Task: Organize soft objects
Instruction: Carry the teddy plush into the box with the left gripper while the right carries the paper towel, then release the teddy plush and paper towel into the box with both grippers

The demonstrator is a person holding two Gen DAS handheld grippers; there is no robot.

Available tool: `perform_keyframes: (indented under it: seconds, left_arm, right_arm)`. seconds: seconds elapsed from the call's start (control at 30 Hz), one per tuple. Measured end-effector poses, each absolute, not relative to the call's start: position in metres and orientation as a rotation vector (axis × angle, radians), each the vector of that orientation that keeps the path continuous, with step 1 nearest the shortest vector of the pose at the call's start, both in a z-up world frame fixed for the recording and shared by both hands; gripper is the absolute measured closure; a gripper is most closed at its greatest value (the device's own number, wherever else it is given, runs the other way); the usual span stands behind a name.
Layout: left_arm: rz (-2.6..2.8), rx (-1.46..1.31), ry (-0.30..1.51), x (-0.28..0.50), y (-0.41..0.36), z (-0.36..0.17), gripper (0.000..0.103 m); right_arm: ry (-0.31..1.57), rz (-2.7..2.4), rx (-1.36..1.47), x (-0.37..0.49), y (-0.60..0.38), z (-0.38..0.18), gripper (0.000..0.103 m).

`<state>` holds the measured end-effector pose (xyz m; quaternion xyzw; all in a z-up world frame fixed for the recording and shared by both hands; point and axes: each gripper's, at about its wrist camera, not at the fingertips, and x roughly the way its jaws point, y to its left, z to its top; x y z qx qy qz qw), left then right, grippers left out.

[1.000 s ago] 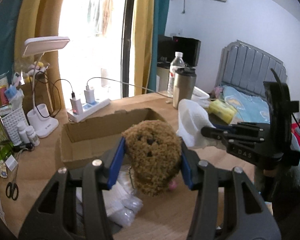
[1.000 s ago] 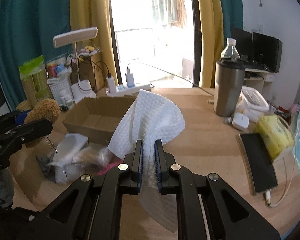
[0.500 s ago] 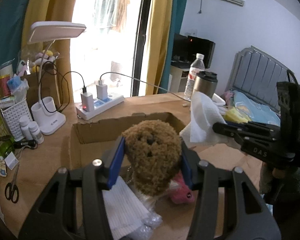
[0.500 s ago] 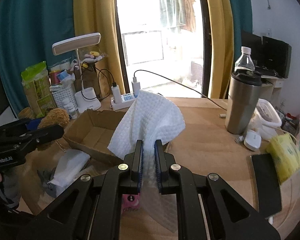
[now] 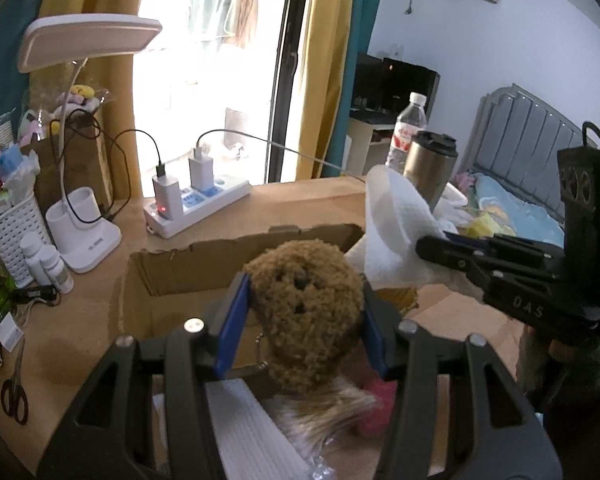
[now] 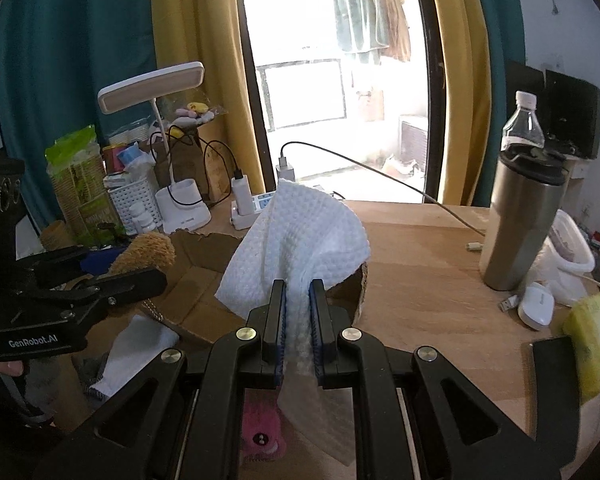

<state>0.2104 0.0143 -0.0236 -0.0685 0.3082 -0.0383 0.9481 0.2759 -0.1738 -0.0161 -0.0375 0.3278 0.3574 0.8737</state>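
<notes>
Both grippers now nearer the cardboard box (image 5: 172,268): left jaws clamping fuzzy brown plush (image 5: 306,312), right jaws pinching waffled white cloth (image 6: 300,240).

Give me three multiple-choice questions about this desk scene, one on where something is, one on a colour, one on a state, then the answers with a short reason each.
1. Where is the white power strip?
A. Behind the open cardboard box, near the window
B. Inside the box
C. On the bed

2. What colour is the fuzzy plush toy in the left claw?
A. Pink
B. Brown
C. White

3. What is the right claw doing?
A. Open, empty
B. Shut on the white waffle-textured cloth
C. Shut on the steel tumbler

Answers: A, the strip lies on the wooden desk past the box's far wall; B, its curly fur is brown; B, the cloth is pinched between both pads.
</notes>
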Motion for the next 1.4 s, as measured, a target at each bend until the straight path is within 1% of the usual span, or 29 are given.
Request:
perform_keyframes:
  seconds: [0.73, 0.83, 1.0, 1.07, 1.13, 1.23, 1.4]
  left_arm:
    - [-0.111, -0.128, 0.737, 0.257, 0.000, -0.066, 0.049]
    - [-0.097, -0.115, 0.751, 0.261, -0.003, -0.071, 0.048]
    - [-0.104, -0.128, 0.759, 0.264, 0.000, -0.074, 0.045]
    - [-0.100, -0.131, 0.758, 0.265, 0.002, -0.073, 0.041]
    - [-0.093, -0.134, 0.752, 0.265, 0.004, -0.071, 0.039]
    - [-0.084, -0.138, 0.736, 0.263, 0.006, -0.068, 0.028]
    - [-0.058, -0.155, 0.720, 0.256, 0.011, -0.064, 0.028]
  right_arm:
    - [0.769, 0.798, -0.091, 0.298, -0.151, -0.049, 0.091]
    - [0.784, 0.796, -0.102, 0.300, -0.147, -0.054, 0.089]
    - [0.792, 0.789, -0.108, 0.301, -0.145, -0.056, 0.073]
    - [0.792, 0.783, -0.105, 0.303, -0.145, -0.055, 0.070]
    - [0.787, 0.774, -0.101, 0.303, -0.147, -0.053, 0.066]
    - [0.778, 0.760, -0.095, 0.303, -0.151, -0.050, 0.061]
    - [0.769, 0.747, -0.097, 0.298, -0.153, -0.046, 0.056]
